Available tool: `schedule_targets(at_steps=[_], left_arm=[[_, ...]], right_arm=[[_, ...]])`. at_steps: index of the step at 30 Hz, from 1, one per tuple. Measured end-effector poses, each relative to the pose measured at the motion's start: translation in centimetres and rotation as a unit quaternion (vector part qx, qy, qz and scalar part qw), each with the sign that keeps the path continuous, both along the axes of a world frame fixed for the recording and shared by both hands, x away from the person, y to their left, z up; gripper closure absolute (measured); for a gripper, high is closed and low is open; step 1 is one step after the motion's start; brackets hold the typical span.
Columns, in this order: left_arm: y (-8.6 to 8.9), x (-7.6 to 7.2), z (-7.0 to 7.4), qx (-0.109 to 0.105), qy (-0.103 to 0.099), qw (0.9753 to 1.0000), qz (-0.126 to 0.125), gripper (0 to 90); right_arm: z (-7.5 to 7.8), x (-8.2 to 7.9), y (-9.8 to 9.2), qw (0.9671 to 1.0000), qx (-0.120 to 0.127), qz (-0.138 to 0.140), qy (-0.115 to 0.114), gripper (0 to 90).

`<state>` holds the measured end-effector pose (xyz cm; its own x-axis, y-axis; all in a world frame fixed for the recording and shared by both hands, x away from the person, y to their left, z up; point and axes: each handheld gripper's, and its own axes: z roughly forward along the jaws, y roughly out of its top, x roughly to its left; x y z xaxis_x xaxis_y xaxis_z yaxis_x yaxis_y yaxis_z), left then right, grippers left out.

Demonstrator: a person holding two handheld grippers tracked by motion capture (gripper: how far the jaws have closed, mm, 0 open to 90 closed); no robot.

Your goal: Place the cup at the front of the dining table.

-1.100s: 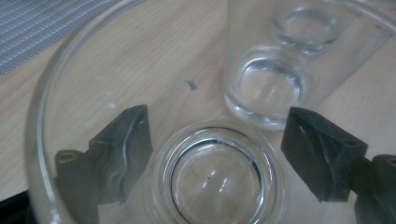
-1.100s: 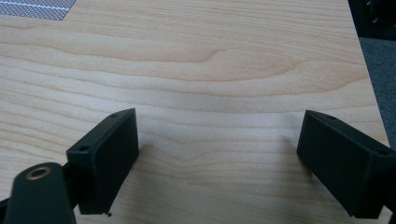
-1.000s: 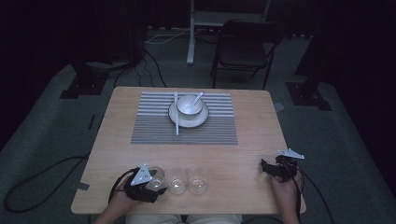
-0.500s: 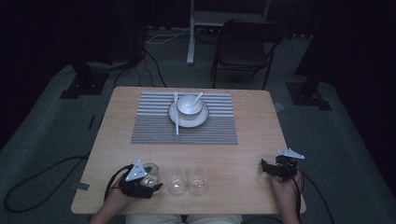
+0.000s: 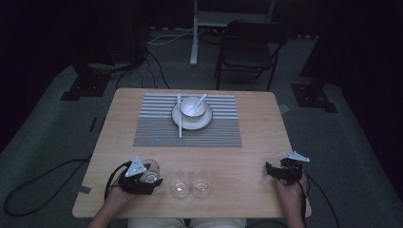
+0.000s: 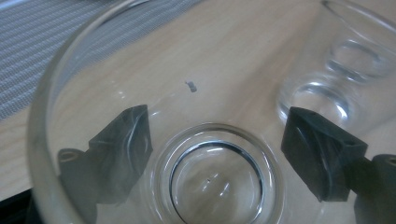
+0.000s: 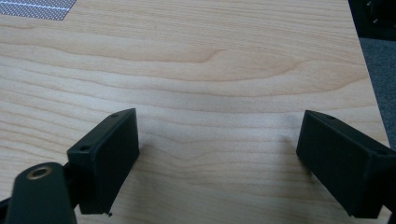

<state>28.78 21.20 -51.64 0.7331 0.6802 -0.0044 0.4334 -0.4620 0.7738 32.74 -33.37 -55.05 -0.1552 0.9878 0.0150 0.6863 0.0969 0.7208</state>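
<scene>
Three clear glasses stand in a row near the table's front edge. My left gripper (image 5: 150, 177) is shut on the left glass (image 5: 150, 169), which sits a little apart from the middle glass (image 5: 179, 186) and the right glass (image 5: 202, 185). In the left gripper view its two jaws straddle the base of the held glass (image 6: 215, 172), and a neighbouring glass (image 6: 345, 60) stands at upper right. My right gripper (image 5: 270, 170) rests at the front right of the table, open, with bare wood between its jaws (image 7: 217, 154).
A striped placemat (image 5: 157, 128) at the table's far middle holds a white plate (image 5: 192, 122) with a bowl (image 5: 192, 107), a spoon (image 5: 202, 99) and a white stick (image 5: 179, 118). A dark chair (image 5: 249, 47) stands beyond the table.
My left gripper has drawn the left glass slightly left and away from the front edge, widening its gap to the middle glass. The right gripper has stayed put.
</scene>
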Motion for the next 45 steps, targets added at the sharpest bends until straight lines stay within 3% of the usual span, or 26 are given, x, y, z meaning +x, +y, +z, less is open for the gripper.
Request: schedule_targets(at_steps=[7, 11, 22, 34, 45], left_arm=[[-0.2, 1.1, 0.3, 0.000, -0.002, 0.9997, 0.023, 21.6], [-0.2, 1.4, 0.4, -0.004, 0.002, 0.9997, 0.023, 21.6], [-0.2, 4.0, 1.2, 0.000, -0.005, 0.9985, 0.055, 21.6], [-0.2, 6.4, 1.3, -0.003, -0.012, 0.9953, 0.096, 21.6], [-0.4, 9.4, 2.2, -0.002, -0.029, 0.9889, 0.145, 21.6]], right_arm=[[0.0, 0.0, 0.0, 1.0000, -0.001, 0.000, 0.000, 12.4], [0.0, 0.0, 0.0, 1.0000, 0.000, 0.000, 0.000, 12.4], [0.0, 0.0, 0.0, 1.0000, -0.001, 0.001, -0.001, 12.4], [0.0, 0.0, 0.0, 1.0000, 0.000, 0.000, 0.000, 12.4], [0.0, 0.0, 0.0, 1.0000, 0.000, 0.001, 0.000, 12.4]])
